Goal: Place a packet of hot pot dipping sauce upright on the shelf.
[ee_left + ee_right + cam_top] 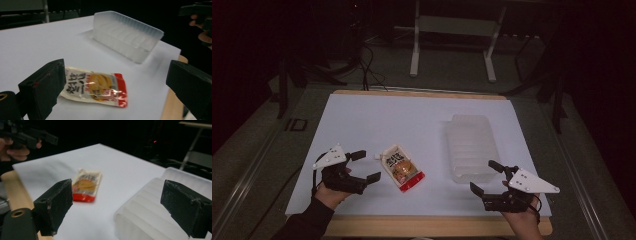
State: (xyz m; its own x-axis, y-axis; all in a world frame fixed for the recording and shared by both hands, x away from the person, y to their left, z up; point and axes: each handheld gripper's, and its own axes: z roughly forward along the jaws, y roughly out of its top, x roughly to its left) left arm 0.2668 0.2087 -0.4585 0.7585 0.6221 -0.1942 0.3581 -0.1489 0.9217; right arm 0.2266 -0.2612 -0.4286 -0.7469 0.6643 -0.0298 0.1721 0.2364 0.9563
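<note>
Left gripper: the black two-jaw gripper with a grey three-cornered plate is held in the person's left hand at the near left of the sheet; its jaws are spread wide apart, with nothing between the pads.
Left gripper aim: in the left gripper view, the packet is framed between the two black jaws, lying just beyond them and untouched.
Right gripper: the matching black gripper is held in the person's right hand at the near right edge; its jaws are likewise parted and nothing is clamped.
Right gripper aim: in the right gripper view, the near end of the tray is seen just under the right-hand jaw; contact cannot be judged.
Packet: a flat, glossy sauce sachet, white with an orange food picture and a red band at one end, is laid flat on the sheet just right of the left gripper, its red end towards the person.
Tray: a translucent ribbed plastic tray is set to the right of the packet, apart from it, its length running away from the person.
Surface: a white sheet is spread over a light wooden tabletop, whose edge is seen along the near side.
</note>
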